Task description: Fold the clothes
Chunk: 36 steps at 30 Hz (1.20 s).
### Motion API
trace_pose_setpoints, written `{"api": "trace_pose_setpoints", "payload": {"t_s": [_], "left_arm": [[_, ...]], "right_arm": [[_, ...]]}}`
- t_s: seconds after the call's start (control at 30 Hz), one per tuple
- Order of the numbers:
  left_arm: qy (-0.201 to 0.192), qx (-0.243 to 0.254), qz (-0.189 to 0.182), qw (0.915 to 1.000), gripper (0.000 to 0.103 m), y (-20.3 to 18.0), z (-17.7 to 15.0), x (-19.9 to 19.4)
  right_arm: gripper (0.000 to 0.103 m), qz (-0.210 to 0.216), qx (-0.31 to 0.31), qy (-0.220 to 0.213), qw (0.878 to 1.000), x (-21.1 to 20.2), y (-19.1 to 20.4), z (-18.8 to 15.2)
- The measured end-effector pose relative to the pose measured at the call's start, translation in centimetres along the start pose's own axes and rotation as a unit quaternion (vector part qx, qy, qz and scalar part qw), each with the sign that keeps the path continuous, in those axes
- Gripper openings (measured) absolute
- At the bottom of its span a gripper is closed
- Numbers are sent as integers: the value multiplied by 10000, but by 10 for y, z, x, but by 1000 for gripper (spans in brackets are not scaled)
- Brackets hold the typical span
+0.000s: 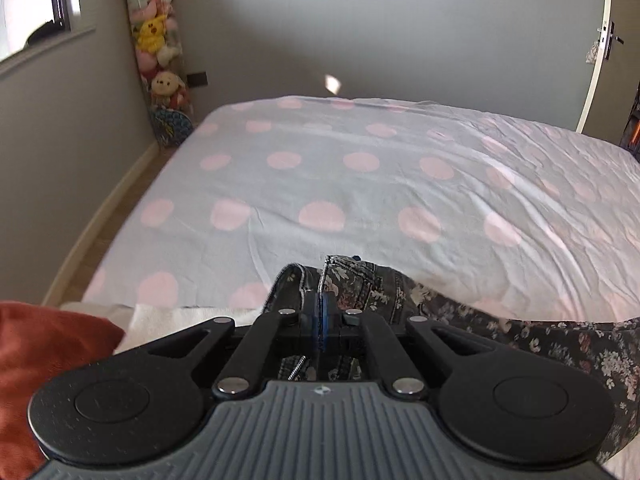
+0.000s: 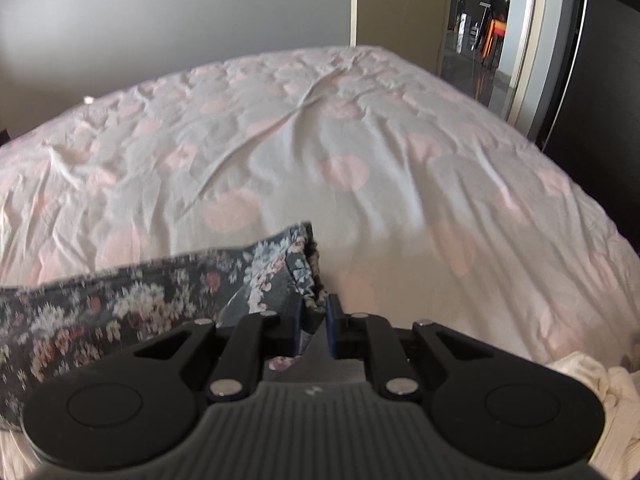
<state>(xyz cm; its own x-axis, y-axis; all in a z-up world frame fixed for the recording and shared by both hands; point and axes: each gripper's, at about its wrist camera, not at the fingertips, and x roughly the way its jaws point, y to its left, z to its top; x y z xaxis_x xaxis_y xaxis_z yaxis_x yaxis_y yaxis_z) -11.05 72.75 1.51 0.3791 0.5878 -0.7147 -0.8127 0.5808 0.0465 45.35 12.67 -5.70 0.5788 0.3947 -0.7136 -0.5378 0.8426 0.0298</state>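
1. The floral garment (image 1: 560,344) stretches left to right along the near edge of the bed (image 1: 360,184).
2. The left gripper (image 1: 320,312) clamps its left end.
3. The right gripper (image 2: 314,314) pinches its right end.

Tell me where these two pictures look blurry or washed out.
Left wrist view: bedsheet soft with motion blur, window overexposed, walls bowed by the fisheye. Right wrist view: floral garment smeared, sheet pale under bright light.
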Motion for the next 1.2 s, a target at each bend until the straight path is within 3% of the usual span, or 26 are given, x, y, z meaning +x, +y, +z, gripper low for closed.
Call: {"api": "trace_pose_setpoints", "payload": {"t_s": [0.17,0.43,0.57,0.73,0.97,1.07,1.13,1.2], "left_arm": [[-84,-184,245,9995,0,16,0,-4],[-57,-163,704,9974,1,15,-2,9],[14,-122,919,9957,1,15,-1,13],[53,-433,1201,9918,1,20,-5,22],[282,-250,1480,9883,1,12,-8,32],[277,-118,1607,9866,11,4,-10,31],[224,-70,1681,9855,17,1,-12,27],[183,-156,1658,9859,27,3,-13,21]], "right_arm": [[13,189,204,-232,9993,-6,-2,9],[12,157,379,-240,9989,27,1,-4],[12,435,582,-664,9951,20,-5,0],[12,379,541,-253,9975,48,-7,-13],[13,500,964,250,9938,87,-20,-43],[19,688,1286,374,9886,90,-30,-48],[45,876,1686,352,9811,85,-42,-53],[46,1093,2166,331,9696,77,-55,-60]]}}
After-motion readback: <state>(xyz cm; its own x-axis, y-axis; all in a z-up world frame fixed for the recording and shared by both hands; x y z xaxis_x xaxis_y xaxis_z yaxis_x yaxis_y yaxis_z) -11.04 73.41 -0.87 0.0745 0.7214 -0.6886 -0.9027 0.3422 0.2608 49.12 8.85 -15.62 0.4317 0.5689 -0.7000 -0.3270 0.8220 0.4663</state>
